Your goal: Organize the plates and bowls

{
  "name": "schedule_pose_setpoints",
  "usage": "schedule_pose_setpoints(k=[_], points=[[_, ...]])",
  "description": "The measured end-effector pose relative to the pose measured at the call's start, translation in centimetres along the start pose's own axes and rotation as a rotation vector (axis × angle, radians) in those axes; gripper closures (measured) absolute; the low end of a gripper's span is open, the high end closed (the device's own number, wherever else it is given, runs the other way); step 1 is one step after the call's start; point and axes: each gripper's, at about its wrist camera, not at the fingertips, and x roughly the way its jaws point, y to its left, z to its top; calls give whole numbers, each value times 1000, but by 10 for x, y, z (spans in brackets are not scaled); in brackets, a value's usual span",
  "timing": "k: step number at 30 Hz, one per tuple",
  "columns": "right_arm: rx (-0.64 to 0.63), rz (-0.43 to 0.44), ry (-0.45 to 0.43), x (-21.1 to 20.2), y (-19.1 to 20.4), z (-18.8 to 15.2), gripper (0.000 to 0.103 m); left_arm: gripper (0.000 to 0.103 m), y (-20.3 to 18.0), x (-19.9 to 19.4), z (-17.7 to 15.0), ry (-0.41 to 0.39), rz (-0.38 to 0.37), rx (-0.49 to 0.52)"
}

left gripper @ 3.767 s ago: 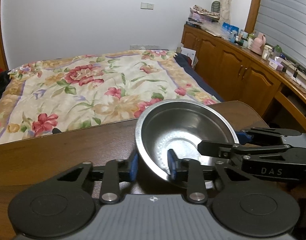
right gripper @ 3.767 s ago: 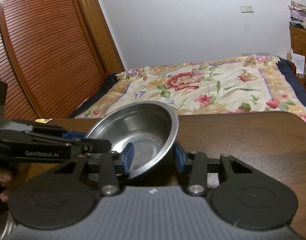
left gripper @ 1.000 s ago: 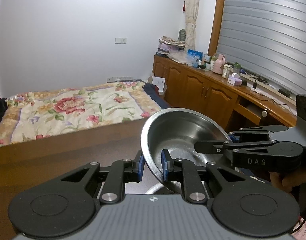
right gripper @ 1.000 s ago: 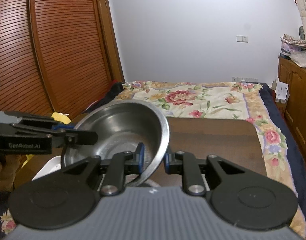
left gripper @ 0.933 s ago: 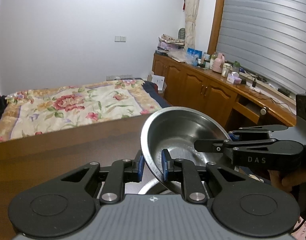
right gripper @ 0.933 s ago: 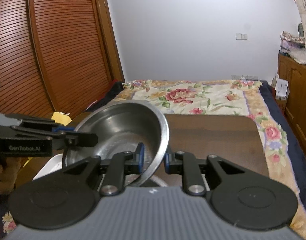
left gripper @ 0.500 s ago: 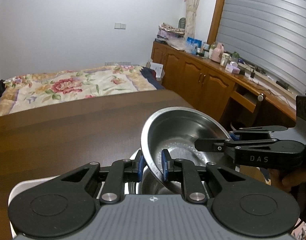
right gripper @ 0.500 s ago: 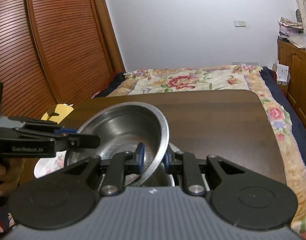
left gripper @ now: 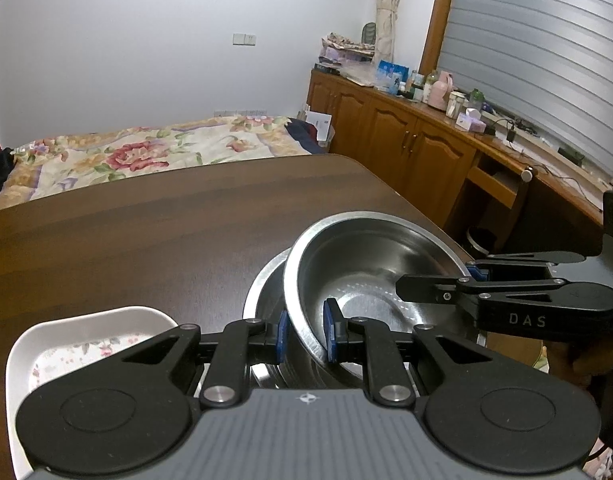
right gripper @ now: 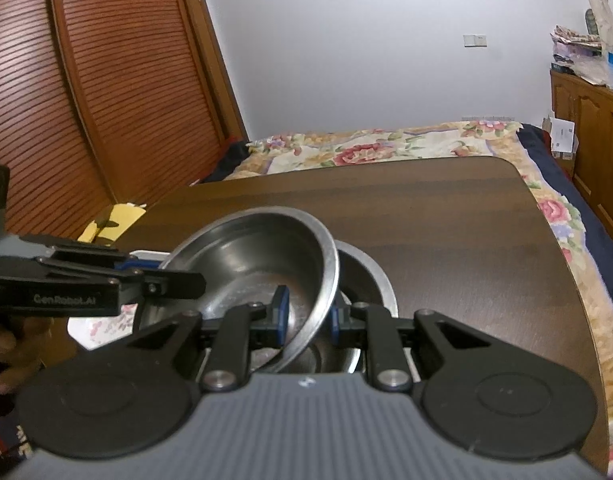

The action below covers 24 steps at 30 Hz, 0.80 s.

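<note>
Two steel bowls were seen from the left wrist: the upper bowl (left gripper: 370,276), tilted over the lower bowl (left gripper: 266,296) on the counter (left gripper: 146,232), was clamped at its rim by the left gripper (left gripper: 305,334), beside a white dish (left gripper: 94,336). From the right wrist, the right gripper (right gripper: 306,318) was seen clenched on the opposite rim.

"DAS" marks the right gripper (left gripper: 472,274); "GenRobot.AI" marks the left gripper (right gripper: 162,270)

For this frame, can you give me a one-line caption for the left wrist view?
Both grippers, left and right, pinch a steel bowl by its rim above a second bowl, beside a white plate.
</note>
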Motion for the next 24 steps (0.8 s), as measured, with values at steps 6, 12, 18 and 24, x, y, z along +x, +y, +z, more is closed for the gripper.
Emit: schedule_pose_setpoints(k=[6,12,18,24], points=[[6,-18,-10,-1,-2,-5,81,83,-3,2,-4,5,7,11],[6,-30,0,2,-3,-10,81,83,-3,7,-4,15,17,19],[0,-31,5,4,-1,-10,81,83,-4,11,-6,27,27,19],[-15,-47,1,7,2,-9,81,83,-2,16,-7,35,32,18]])
